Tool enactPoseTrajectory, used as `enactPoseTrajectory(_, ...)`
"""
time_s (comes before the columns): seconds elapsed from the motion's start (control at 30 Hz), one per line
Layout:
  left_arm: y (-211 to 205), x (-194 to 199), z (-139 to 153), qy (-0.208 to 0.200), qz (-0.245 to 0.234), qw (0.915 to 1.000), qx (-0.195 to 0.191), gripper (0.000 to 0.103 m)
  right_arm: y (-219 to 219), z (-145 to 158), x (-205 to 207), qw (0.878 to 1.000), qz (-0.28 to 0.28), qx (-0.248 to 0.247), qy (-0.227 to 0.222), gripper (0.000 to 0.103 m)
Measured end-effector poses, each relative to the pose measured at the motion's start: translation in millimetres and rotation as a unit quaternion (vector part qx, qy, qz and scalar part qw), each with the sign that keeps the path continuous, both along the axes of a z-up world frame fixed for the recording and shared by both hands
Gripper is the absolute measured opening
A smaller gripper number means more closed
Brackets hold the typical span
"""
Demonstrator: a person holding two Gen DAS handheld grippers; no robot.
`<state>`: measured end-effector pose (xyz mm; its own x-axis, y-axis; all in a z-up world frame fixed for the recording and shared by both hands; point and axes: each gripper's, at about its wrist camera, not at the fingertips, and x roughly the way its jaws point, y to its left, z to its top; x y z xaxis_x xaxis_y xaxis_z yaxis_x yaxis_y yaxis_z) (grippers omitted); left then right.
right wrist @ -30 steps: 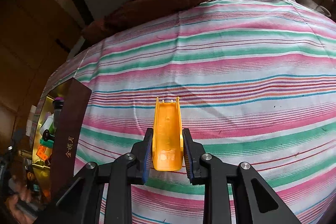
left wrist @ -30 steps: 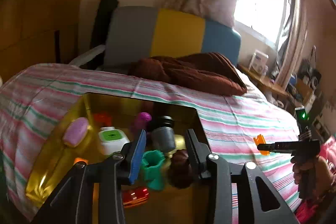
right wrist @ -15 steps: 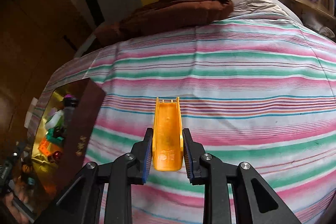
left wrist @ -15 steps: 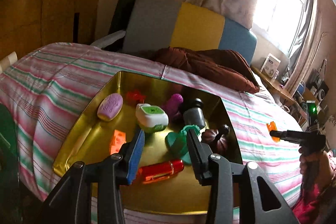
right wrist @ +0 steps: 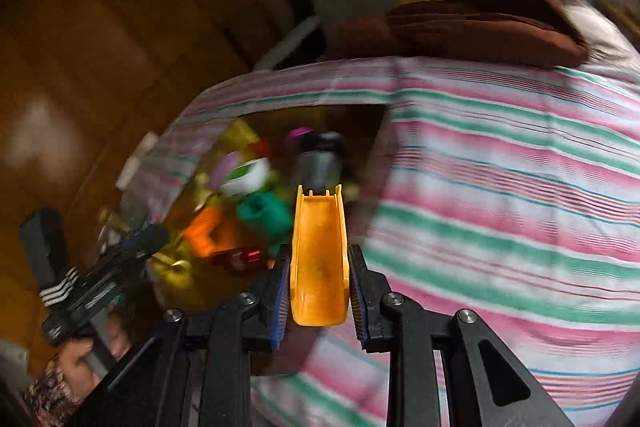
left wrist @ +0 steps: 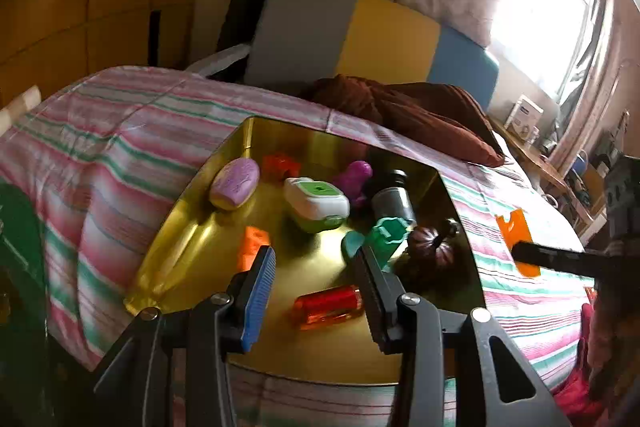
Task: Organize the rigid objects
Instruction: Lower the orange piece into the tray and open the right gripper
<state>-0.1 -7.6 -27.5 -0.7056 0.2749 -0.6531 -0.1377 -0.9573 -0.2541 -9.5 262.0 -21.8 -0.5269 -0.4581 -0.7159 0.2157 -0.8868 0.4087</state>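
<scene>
A gold metal tray [left wrist: 188, 231] lies on the striped bedspread [left wrist: 120, 147]. In it are a purple oval [left wrist: 235, 183], a white and green box [left wrist: 316, 203], a grey bottle [left wrist: 392, 201], a teal piece [left wrist: 384, 233], a dark pumpkin [left wrist: 432, 253], a red bottle [left wrist: 328, 305] and an orange block [left wrist: 252, 247]. My left gripper [left wrist: 314, 255] hovers open over the tray's near part with nothing between its pads. My right gripper [right wrist: 319, 255] is shut on an orange toy slide [right wrist: 319, 251], near the tray's [right wrist: 248, 135] right wall. The slide [left wrist: 516, 227] also shows in the left wrist view.
A brown blanket [left wrist: 412, 111] is heaped at the head of the bed before a grey, yellow and blue headboard [left wrist: 360, 35]. Wooden wardrobe doors [left wrist: 80, 7] stand on the left. A cluttered shelf [left wrist: 532, 143] runs under the window. The right wrist view is motion-blurred.
My right gripper has swung left across the bedspread with the orange slide, up to the tray. My left gripper drew back from the tray's contents early on and has since held still.
</scene>
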Motion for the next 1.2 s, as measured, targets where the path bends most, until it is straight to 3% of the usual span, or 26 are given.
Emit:
enactPoseTrajectory(0.3,-19,1,3,-0.005,0.042,0.999,-0.013,0.042,-89,-23,7,0.994,0.061,0.095,-0.009,0.027)
enactPoseTrajectory(0.6,-29,4,5,-0.013,0.062,0.9979,-0.017,0.042,-118,-44,1,0.983,0.077,0.168,-0.023,0.027)
enactPoseTrajectory(1.2,-29,11,9,-0.015,0.07,0.9968,-0.037,0.042,-126,-57,1,0.98,0.063,0.186,-0.032,0.027)
